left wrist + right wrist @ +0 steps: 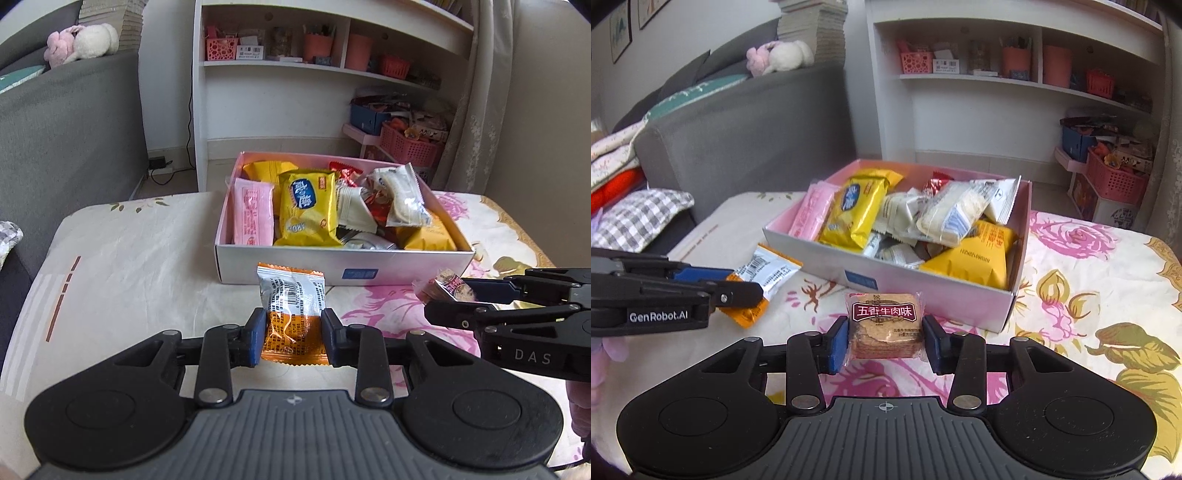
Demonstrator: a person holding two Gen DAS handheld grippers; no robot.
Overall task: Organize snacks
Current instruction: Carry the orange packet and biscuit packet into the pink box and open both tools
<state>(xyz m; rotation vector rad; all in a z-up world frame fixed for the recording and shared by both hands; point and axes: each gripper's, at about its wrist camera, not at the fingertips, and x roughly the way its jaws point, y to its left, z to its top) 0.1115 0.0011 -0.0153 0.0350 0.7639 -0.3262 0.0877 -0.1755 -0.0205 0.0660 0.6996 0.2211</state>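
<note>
The left hand-held gripper (293, 338) was clamped on a light, crinkly orange-and-silver snack packet (291, 314); the right hand-held gripper (885, 341) gripped a brittle cracker pack (884, 325) by its sides. Both hung just before the full snack box (295, 264), above the floral cloth (1089, 258).

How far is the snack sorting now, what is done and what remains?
Done: the box already holds many packets. In hand: the left gripper is shut on the orange packet, the right gripper on the cracker pack. Left: both packs are outside the box. No other loose snack shows on the cloth.
</note>
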